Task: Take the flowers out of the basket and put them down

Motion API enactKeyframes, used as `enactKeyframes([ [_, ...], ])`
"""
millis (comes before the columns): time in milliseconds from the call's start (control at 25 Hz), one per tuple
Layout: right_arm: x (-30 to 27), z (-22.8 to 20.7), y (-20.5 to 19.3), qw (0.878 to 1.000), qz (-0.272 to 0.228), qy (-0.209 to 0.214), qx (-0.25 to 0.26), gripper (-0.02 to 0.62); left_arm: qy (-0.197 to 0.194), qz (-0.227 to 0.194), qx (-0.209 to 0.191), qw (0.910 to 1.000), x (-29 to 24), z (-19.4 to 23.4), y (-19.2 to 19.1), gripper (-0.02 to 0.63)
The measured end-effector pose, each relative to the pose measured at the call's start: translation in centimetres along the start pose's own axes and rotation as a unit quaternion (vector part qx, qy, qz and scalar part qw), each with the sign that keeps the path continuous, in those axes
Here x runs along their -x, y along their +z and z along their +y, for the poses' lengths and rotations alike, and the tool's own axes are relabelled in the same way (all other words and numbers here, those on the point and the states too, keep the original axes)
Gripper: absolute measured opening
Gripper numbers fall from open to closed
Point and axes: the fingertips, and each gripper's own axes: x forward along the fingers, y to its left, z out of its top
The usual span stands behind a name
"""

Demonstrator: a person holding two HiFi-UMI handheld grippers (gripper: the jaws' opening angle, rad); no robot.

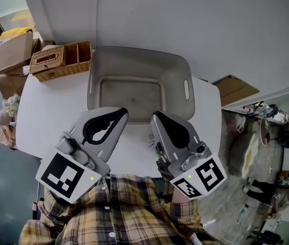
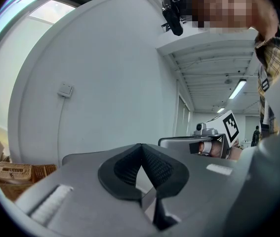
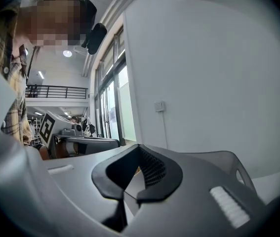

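While looking steeply down from the head: white table (image 1: 47, 111) across the middle, the largest thing here. On its far side, a grey basket (image 1: 177, 86), wide and shallow, with a handle slot in the right end wall and the bare floor showing. At the bottom edge, a plaid shirt (image 1: 124, 208). Off the table's far left corner, cardboard boxes (image 1: 14, 52). On the table, a wicker organiser (image 1: 57, 60) just beside the basket's left end; cannot tell whether touching.

Over the near part of the table, left gripper (image 1: 125, 112) and right gripper (image 1: 154, 115), side by side and held about level. Both tips aimed at the basket's near wall and just short of it. Left jaws pressed together, ribbed pads meeting at the tip, nothing between them. Right jaws likewise closed tight, nothing pinched.

Past the table's left edge, a small pale clump (image 1: 4, 111), perhaps the flowers; too small to tell.
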Motion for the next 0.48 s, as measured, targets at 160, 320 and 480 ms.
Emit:
enactKeyframes([
  [160, 0.1, -0.1, 0.0, 1.0, 0.002, 0.001, 0.001, 0.005, -0.005, -0.001, 0.002, 1.0, -0.1, -0.2, 0.3, 0.012],
  [320, 0.0, -0.2, 0.0, 1.0, 0.002, 0.004, 0.0, 0.005, -0.014, -0.01, -0.001, 0.9999, -0.3, 0.4, 1.2, 0.012],
  [480, -0.2, -0.3, 0.1, 1.0, 0.001, 0.004, 0.001, 0.005, -0.015, -0.013, -0.018, 0.9996, -0.2, 1.6, 1.9, 0.011],
])
